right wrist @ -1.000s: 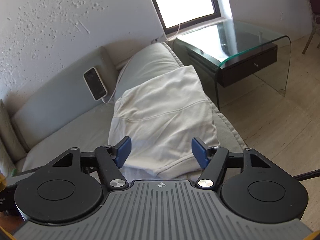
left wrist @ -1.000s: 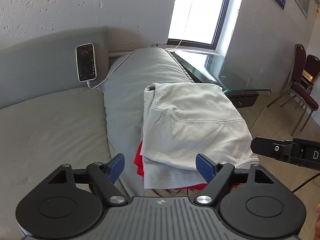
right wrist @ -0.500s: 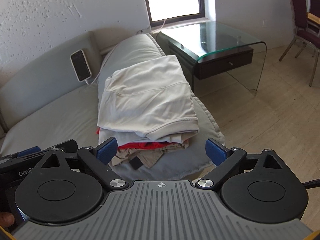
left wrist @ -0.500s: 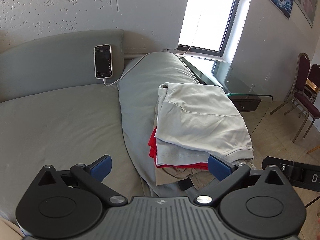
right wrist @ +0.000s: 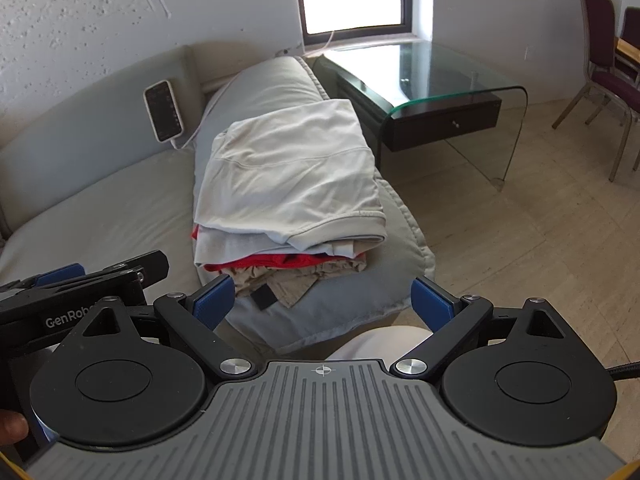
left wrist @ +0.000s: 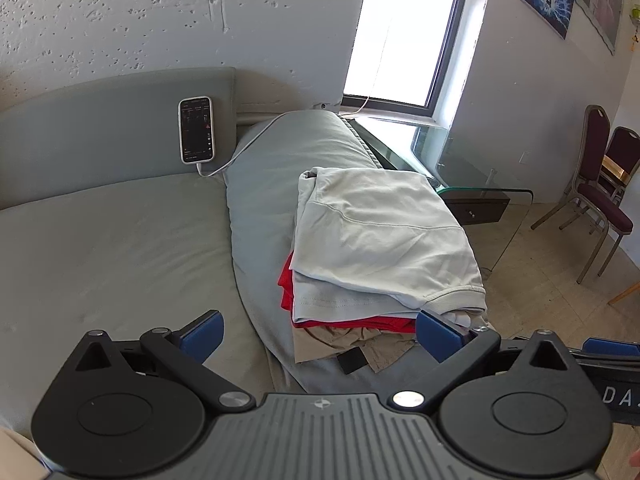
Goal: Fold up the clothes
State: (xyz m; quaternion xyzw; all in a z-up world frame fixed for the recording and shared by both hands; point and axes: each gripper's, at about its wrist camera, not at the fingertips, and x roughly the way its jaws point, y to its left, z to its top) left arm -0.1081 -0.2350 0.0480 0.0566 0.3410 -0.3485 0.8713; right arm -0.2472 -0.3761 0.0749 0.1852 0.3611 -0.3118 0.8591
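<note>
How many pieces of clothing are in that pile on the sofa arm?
4 that show: a pale grey top uppermost, a lighter grey piece under it, a red one below that, and a crumpled beige one at the bottom. More may be hidden inside.

Open gray cushion [left wrist: 112,248] left of the gripper; stacked clothes [left wrist: 380,240] ahead, glass side table [right wrist: 452,92] beyond right, bare floor [right wrist: 540,248] alongside.

Phone [left wrist: 195,129] propped against grey sofa back [left wrist: 100,128], white cable [left wrist: 240,152], glass side table [right wrist: 460,92], maroon chairs [left wrist: 600,184]
</note>
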